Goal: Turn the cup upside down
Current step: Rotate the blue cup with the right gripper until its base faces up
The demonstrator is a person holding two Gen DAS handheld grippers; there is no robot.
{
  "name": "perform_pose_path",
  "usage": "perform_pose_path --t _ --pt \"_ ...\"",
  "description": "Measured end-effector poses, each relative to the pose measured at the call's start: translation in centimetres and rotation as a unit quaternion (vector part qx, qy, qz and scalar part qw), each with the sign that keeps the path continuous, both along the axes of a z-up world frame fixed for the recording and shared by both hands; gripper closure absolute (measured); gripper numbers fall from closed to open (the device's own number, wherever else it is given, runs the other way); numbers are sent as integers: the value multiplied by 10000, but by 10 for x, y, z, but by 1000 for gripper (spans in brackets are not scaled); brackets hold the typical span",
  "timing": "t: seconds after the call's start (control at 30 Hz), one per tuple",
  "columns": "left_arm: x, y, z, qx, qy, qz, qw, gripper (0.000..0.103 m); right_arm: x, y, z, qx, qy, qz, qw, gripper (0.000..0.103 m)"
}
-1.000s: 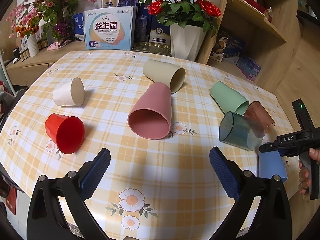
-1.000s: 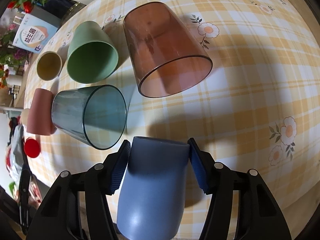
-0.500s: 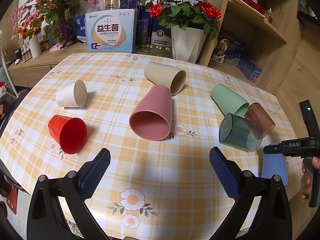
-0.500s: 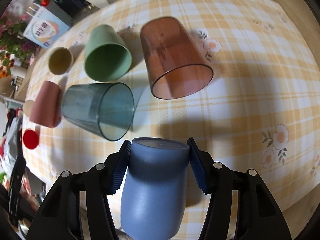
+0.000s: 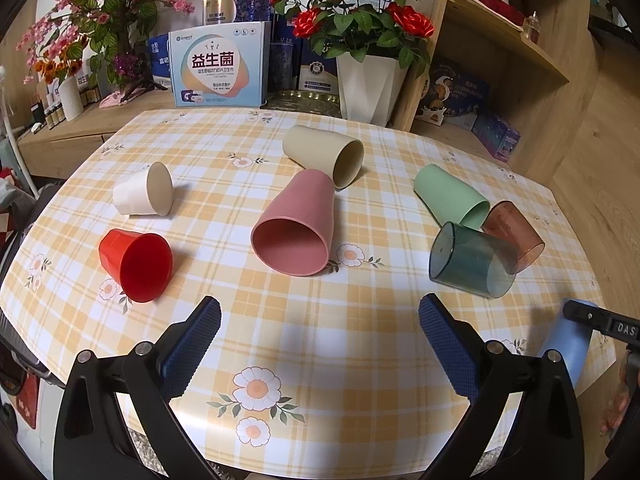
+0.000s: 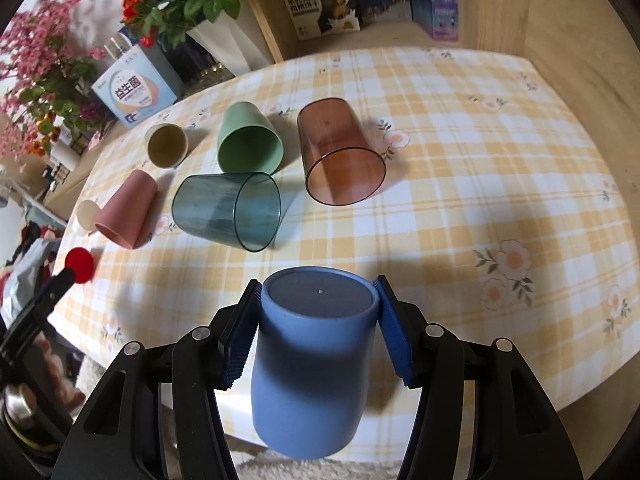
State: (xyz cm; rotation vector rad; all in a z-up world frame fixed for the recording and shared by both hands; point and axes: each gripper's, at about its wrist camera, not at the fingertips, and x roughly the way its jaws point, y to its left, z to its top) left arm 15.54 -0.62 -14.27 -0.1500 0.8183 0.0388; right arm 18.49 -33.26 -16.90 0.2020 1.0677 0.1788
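My right gripper (image 6: 318,322) is shut on a blue cup (image 6: 312,364), with its flat base pointing away from the camera and its mouth toward me, held over the table's near edge. The blue cup also shows at the right edge of the left wrist view (image 5: 570,346). My left gripper (image 5: 320,344) is open and empty above the front of the table. Several cups lie on their sides: a pink cup (image 5: 296,228), a red cup (image 5: 136,266), a white cup (image 5: 142,196), a beige cup (image 5: 324,154), a green cup (image 5: 448,194), a teal clear cup (image 5: 470,260) and a brown clear cup (image 5: 514,236).
The table has a yellow checked cloth with flowers (image 5: 256,390). A white vase of red roses (image 5: 370,84) and a printed box (image 5: 218,68) stand at the back edge. Wooden shelves (image 5: 516,40) rise at the back right. The table edge runs just below the blue cup (image 6: 520,408).
My right gripper has tilted up with the blue cup, so the cup's base now faces outward. The left gripper has drawn back slightly, staying open.
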Motion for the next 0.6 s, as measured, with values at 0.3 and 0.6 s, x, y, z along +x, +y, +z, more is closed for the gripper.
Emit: perform_pose_path --t 0.3,0.6 --pt "0 0 1 3 9 41 10000 6 -12 12 14 -469 -417 238 9977 49" --pt "0 6 -2 -66 35 138 9999 6 -2 5 20 -677 -599 41 9959 49"
